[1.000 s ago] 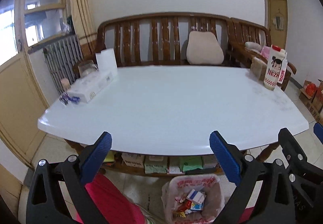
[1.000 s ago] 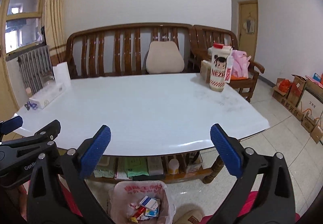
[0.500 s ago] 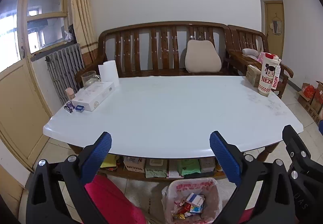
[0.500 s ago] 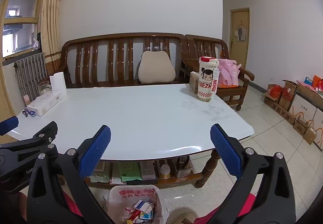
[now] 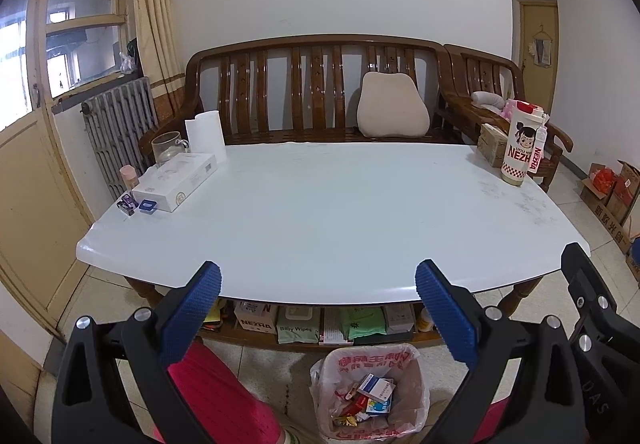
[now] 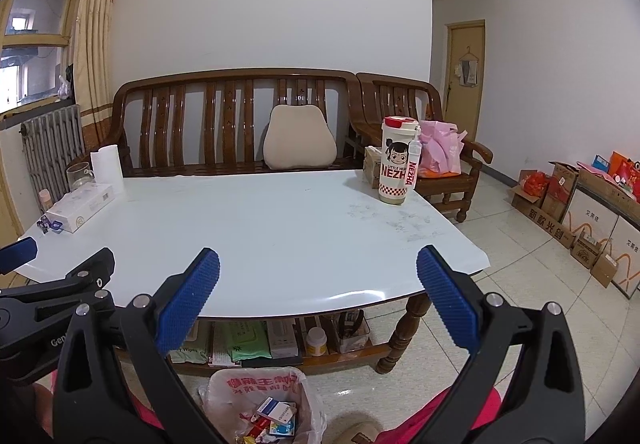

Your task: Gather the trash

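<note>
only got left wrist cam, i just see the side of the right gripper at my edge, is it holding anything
Observer: No. In the right wrist view the right gripper has its jaws wide apart with nothing between them.
Operator: ok whats on the armchair past the nezha cup
Observer: A pink plastic bag sits on the seat of the armchair, behind the cup.
Operator: any trash on the floor right of the table
Observer: None that I can make out. The tiles there look bare up to a row of cardboard boxes along the right wall.
</note>
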A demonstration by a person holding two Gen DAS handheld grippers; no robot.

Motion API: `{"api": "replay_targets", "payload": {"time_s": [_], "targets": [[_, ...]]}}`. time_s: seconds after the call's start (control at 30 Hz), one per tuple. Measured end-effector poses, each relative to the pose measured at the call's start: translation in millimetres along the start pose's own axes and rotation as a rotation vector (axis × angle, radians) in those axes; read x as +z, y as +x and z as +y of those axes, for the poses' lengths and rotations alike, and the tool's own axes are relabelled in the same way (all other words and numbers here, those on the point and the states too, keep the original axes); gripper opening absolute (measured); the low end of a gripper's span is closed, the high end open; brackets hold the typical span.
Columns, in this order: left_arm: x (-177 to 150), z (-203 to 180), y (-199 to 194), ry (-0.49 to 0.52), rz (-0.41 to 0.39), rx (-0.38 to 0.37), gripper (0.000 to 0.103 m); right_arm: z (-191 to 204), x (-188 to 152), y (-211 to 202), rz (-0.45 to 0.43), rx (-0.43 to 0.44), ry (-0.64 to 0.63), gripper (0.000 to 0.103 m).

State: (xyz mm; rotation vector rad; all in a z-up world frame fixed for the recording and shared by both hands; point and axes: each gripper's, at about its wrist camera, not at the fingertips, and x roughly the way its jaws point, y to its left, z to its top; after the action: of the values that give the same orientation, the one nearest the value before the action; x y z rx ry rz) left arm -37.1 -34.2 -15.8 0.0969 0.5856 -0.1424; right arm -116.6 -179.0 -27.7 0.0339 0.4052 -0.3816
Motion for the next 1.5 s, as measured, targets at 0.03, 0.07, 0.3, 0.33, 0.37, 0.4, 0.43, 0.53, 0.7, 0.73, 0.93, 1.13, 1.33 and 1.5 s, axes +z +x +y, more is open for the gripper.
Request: {"api": "replay_targets", "payload": {"time_s": [0.03, 0.07, 0.3, 0.33, 0.37, 0.4, 0.43, 0.53, 0.7, 0.73, 0.93, 1.13, 1.33, 1.5], "targets": [[-0.2, -0.3, 0.2, 0.000, 0.001, 0.002, 0.095, 0.2, 0.0, 0.0, 0.001, -0.002, 0.000, 0.097], [-0.2, 0.3, 0.1, -0.004, 0.001, 0.003, 0.095, 0.1, -0.1, -0.1, 0.002, -0.003, 0.000, 0.097], [-1.2, 0.1, 1.5, -0.006, 0.011, 0.003, 0.095, -0.7, -0.9, 0.4, 0.007, -0.003, -0.001, 0.097], [-1.3, 0.1, 1.7, -0.007, 0.011, 0.004, 0.095, -0.5, -1.0, 0.7, 0.008, -0.003, -0.001, 0.097], [-1.5, 0.1, 1.7, -0.007, 0.013, 0.004, 0.095, -0.5, -0.9, 0.8, 0.008, -0.003, 0.000, 0.097], [-1.6, 0.2, 2.2, -0.008, 0.014, 0.002, 0.095, -0.2, -1.3, 0.7, 0.009, -0.003, 0.002, 0.097], [-1.4, 0.7, 2.8, -0.007, 0.015, 0.001, 0.095, 0.0, -1.5, 0.5, 0.010, -0.002, 0.003, 0.097], [-1.4, 0.9, 2.9, -0.005, 0.014, 0.006, 0.095, 0.3, -1.5, 0.7, 0.009, -0.005, 0.001, 0.097], [-1.6, 0.9, 3.3, -0.005, 0.016, 0.009, 0.095, 1.0, -2.1, 0.9, 0.010, -0.003, 0.002, 0.097], [-1.5, 1.0, 3.3, -0.003, 0.016, 0.009, 0.095, 1.2, -2.3, 0.5, 0.009, -0.005, 0.001, 0.097], [-1.7, 1.1, 3.6, 0.000, 0.016, 0.015, 0.095, 1.7, -3.4, 1.9, 0.011, -0.002, 0.004, 0.097], [-1.7, 1.4, 3.9, 0.000, 0.016, 0.015, 0.095, 2.5, -3.7, 2.2, 0.012, -0.004, 0.004, 0.097], [-1.7, 1.4, 4.0, -0.001, 0.017, 0.016, 0.095, 2.2, -4.3, 3.3, 0.014, -0.002, 0.005, 0.097], [-2.2, 2.7, 4.6, -0.003, 0.019, 0.017, 0.095, 2.5, -4.7, 3.4, 0.014, -0.003, 0.005, 0.097]]}}
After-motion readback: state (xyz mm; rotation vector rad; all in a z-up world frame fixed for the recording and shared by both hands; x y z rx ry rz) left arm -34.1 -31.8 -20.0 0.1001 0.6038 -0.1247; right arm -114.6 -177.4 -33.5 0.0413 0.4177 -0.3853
